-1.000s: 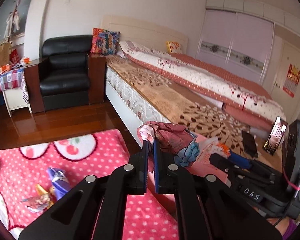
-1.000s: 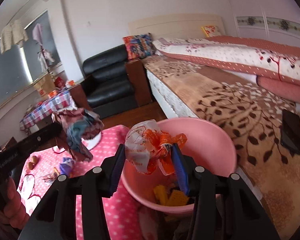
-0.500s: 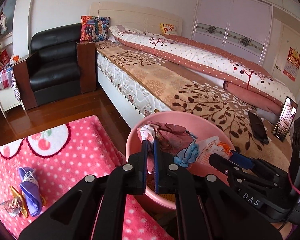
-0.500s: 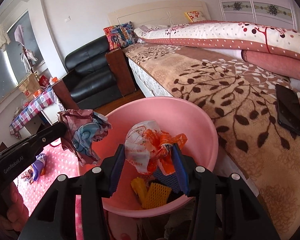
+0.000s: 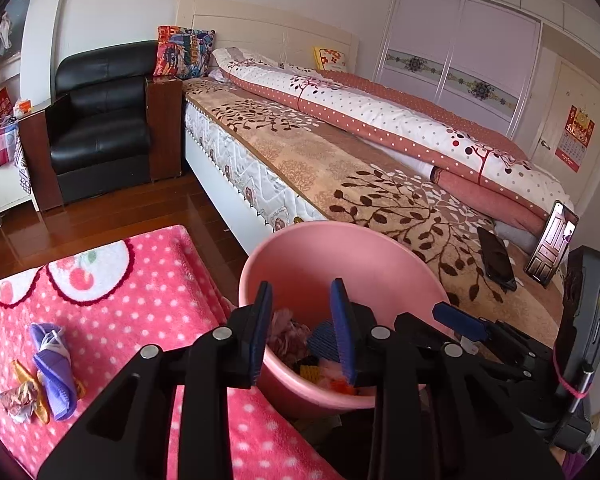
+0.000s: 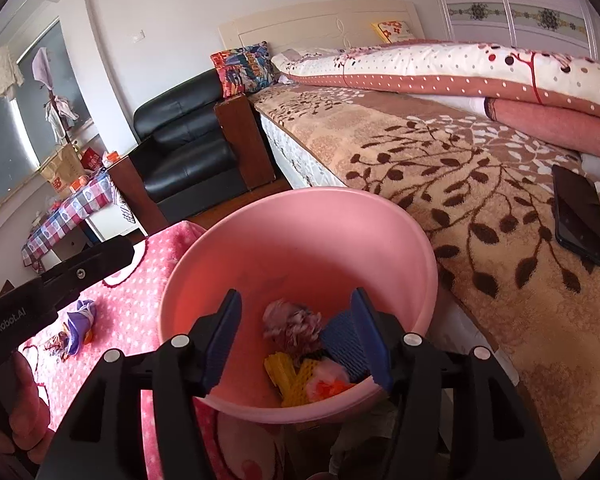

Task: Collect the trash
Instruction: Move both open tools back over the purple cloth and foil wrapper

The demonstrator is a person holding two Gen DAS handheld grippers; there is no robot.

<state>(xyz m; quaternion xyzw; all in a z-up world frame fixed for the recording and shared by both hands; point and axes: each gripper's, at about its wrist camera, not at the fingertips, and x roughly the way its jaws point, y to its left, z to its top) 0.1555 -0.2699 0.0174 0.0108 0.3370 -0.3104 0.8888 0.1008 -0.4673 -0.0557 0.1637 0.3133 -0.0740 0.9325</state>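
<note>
A: We hold the left gripper [image 5: 302, 330] over the near rim of the pink bin [image 5: 300, 248]; its blue-padded jaws stand wide apart with nothing between them; through the gap we see only the bin's contents

B: We see the same on our side; the right gripper [image 6: 296, 344] hangs over the bin [image 6: 300, 240] too, jaws spread wide and gripping nothing; inside the bin lie a crumpled mauve wrapper [image 6: 292, 322], a piece of blue foam netting [image 6: 342, 340], yellow foam netting [image 6: 290, 378] and a pale wad with orange scraps [image 6: 326, 380], all heaped against the near wall

A: From the left wrist view we make out the mauve wrapper [image 5: 286, 334] and the blue netting [image 5: 322, 338] as well; the rest is half hidden behind our fingers

B: The bin stands between the pink polka-dot blanket [image 6: 136, 308] and the bed [image 6: 440, 168], just beside both

A: More trash sits on the blanket [image 5: 140, 312], well apart from the bin; a purple wrapper [image 5: 54, 364], an orange strip [image 5: 30, 386] touching it, and a crumpled printed wrapper [image 5: 16, 398] at the strip's near end

B: A black phone [image 6: 580, 216] lies flat on the bed's leaf-patterned cover; a black armchair [image 6: 184, 152] stands beyond the bed's head end
</note>
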